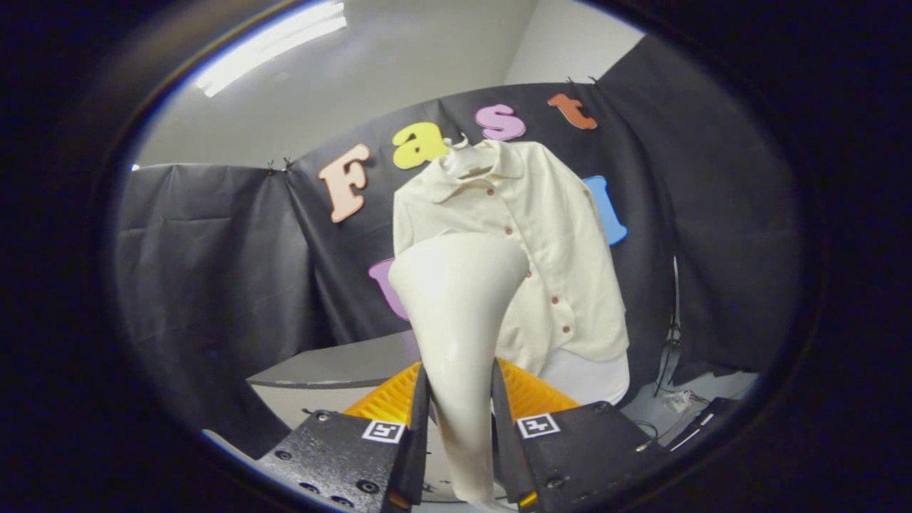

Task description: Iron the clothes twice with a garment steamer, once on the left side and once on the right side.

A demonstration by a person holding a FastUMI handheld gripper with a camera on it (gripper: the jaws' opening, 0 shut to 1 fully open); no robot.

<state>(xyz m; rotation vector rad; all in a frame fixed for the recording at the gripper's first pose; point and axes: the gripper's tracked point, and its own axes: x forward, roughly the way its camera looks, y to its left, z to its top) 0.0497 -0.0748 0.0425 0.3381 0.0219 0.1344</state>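
Fingers clamped on steamer, near shirt.

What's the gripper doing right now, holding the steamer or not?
Gripper: shut on the garment steamer, both fingers pressing its handle, head raised toward the hanging shirt.
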